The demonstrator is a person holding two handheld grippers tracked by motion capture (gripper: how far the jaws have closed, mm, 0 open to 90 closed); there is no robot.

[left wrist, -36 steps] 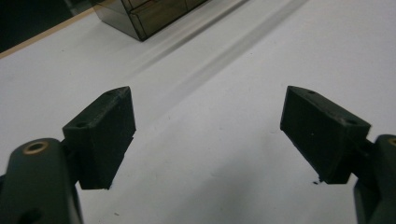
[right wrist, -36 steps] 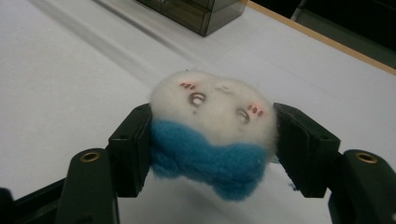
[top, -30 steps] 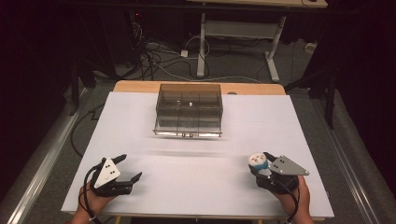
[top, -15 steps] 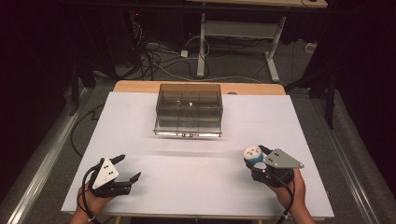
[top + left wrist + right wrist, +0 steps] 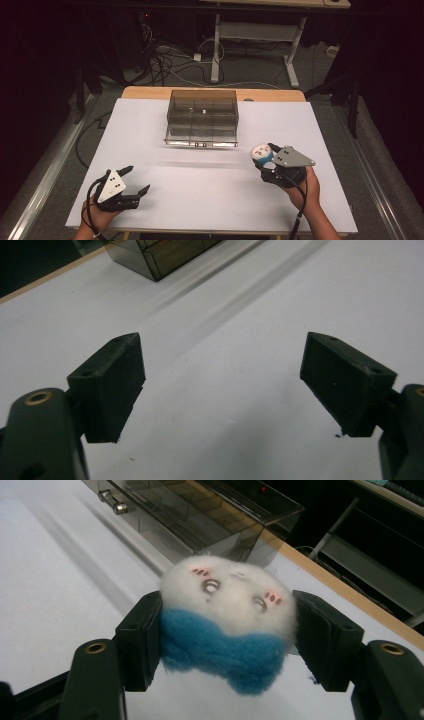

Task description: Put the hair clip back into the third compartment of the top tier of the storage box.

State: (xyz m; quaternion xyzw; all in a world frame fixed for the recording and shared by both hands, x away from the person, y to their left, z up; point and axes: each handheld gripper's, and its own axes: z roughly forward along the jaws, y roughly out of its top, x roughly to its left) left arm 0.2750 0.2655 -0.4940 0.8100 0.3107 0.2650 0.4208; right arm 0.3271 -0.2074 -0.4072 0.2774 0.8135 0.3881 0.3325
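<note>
Resting low at the near-left corner of the white desk point(image 5: 210, 200), well apart from the smoky clear drawer box point(image 5: 202, 117) and nearer the person than it: the left hand point(image 5: 100, 212), wrapped around the left tool point(image 5: 137, 181), black jaws standing wide apart with nothing between them and pointing toward the desk's middle. Reaching in from the near edge, right of and nearer than the box: the right hand point(image 5: 300, 187), forearm angling up from the bottom, carrying the right tool point(image 5: 263, 156) with its grey three-cornered plate on top and its jaws aiming toward the box's near-right corner. Clamped on a small plush toy point(image 5: 261, 152), white above and blue below, sitting just in front of the box's right end without touching it. Trailing down past the wrist: a black cable. Looking along the left tool point(image 5: 222, 365) in the left gripper view: bare white desk point(image 5: 240, 405) between the spread jaws, and one dark corner of the box point(image 5: 160, 255) far up at the top edge. Showing up close in the right gripper view what the high view keeps too small to read: the plush toy point(image 5: 227, 622) squeezed from both sides by the right tool point(image 5: 227, 630), a fuzzy white face with two small shiny eyes and pink cheek marks over a blue lower half, and beyond it the box point(image 5: 200, 515) with its small metal knobs on the front.
</note>
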